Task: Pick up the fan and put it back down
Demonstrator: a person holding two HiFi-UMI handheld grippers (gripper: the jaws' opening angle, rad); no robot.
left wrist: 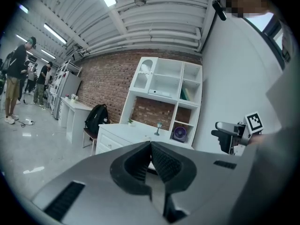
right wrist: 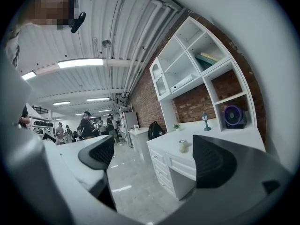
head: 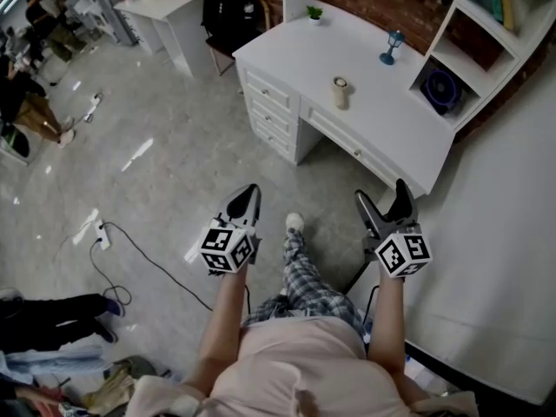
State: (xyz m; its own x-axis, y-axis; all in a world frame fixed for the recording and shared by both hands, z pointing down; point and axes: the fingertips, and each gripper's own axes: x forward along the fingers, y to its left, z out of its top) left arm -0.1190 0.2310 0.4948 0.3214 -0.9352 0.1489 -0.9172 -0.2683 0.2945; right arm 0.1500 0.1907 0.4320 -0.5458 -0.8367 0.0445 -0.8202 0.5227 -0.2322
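The fan [head: 441,89] is seen standing in the lowest cubby of the white shelf unit [head: 449,26] at the back of the worktop [head: 382,115], at about 1 o'clock from the right gripper [head: 382,193]. Both grippers are held over the floor [head: 174,146], well apart from it. The fingers of the left gripper [head: 251,191] are clenched together on nothing; those of the right gripper are released, spread wide, with nothing held between them.
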